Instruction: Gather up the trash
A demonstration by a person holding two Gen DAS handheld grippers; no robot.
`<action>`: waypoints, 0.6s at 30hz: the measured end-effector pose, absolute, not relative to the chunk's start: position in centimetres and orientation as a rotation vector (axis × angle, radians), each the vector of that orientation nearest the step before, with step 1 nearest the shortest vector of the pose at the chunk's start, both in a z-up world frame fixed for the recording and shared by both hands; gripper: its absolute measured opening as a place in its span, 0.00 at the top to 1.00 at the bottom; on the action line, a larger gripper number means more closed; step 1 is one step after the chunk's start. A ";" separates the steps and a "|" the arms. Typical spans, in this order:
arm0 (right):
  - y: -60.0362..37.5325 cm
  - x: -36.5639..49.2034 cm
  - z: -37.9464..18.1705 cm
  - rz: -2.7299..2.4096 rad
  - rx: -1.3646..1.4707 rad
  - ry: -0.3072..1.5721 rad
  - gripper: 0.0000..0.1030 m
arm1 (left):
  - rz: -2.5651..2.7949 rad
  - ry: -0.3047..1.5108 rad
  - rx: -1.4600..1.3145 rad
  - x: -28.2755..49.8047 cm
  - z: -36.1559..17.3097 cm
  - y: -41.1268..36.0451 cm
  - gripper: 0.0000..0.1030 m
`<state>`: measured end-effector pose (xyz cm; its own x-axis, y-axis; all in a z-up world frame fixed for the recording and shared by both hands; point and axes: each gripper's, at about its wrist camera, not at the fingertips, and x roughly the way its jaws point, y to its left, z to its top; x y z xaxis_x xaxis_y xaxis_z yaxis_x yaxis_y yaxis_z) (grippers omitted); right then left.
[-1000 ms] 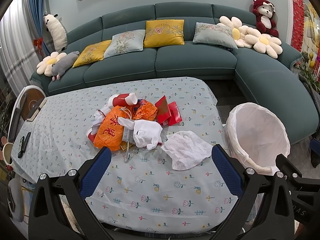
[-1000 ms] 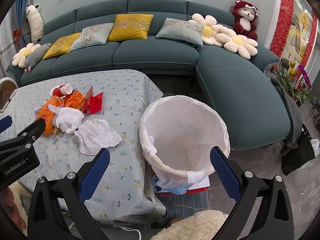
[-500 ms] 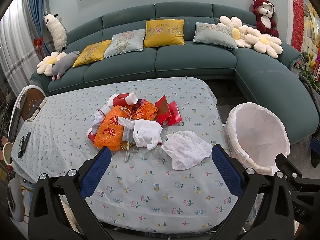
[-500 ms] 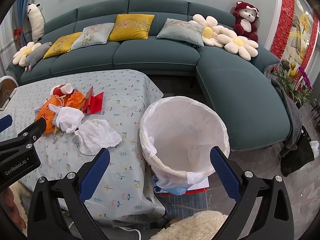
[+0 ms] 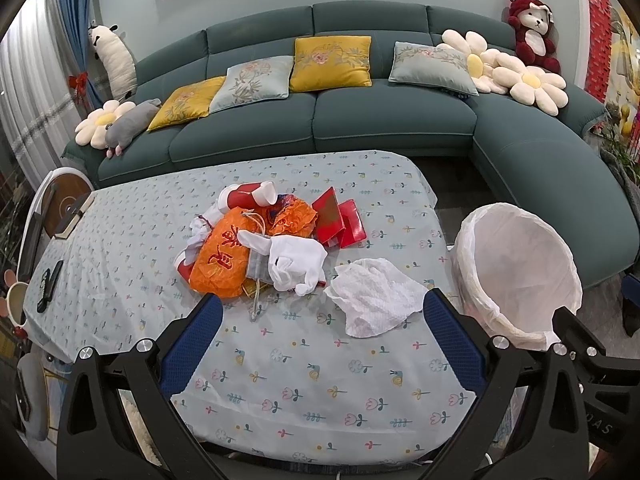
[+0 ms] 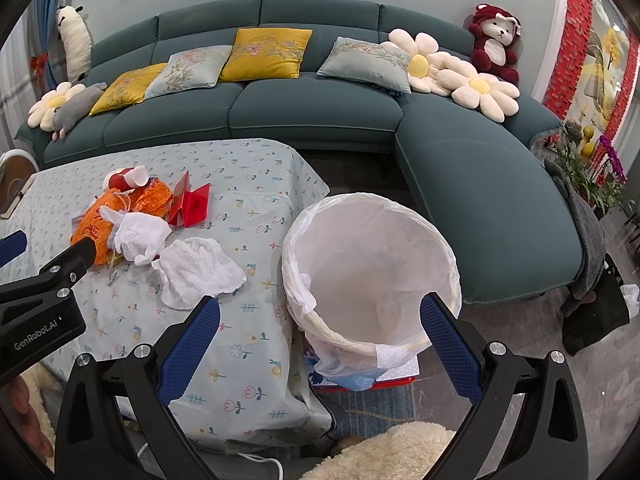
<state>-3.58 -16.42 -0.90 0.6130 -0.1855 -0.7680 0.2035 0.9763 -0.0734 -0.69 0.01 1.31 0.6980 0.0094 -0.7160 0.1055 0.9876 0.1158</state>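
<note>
A pile of trash lies mid-table: an orange bag [image 5: 222, 260], a white glove [image 5: 292, 260], red envelopes [image 5: 340, 220], a red and white cup [image 5: 250, 196] and a crumpled white paper towel [image 5: 376, 300]. The towel also shows in the right wrist view [image 6: 196, 272]. A bin lined with a white bag [image 5: 520, 272] stands off the table's right edge; it also shows in the right wrist view [image 6: 372, 272]. My left gripper [image 5: 320, 316] is open and empty, short of the pile. My right gripper [image 6: 320, 316] is open and empty, in front of the bin.
The table has a floral cloth [image 5: 300, 380]. A teal sofa with cushions [image 5: 332, 120] runs behind and to the right. A remote [image 5: 50, 286] and a book [image 5: 74, 220] lie at the table's left. A fluffy rug [image 6: 384, 452] lies on the floor.
</note>
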 end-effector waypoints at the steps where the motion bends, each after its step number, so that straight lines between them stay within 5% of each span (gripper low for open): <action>1: -16.4 -3.6 -0.9 -0.224 0.023 0.883 0.07 | -0.054 0.798 0.152 -0.7 1.3 0.0 0.07; 18: -15.9 -3.5 -1.0 -0.212 0.013 0.881 0.07 | -0.040 0.811 0.142 -0.7 0.3 0.6 0.07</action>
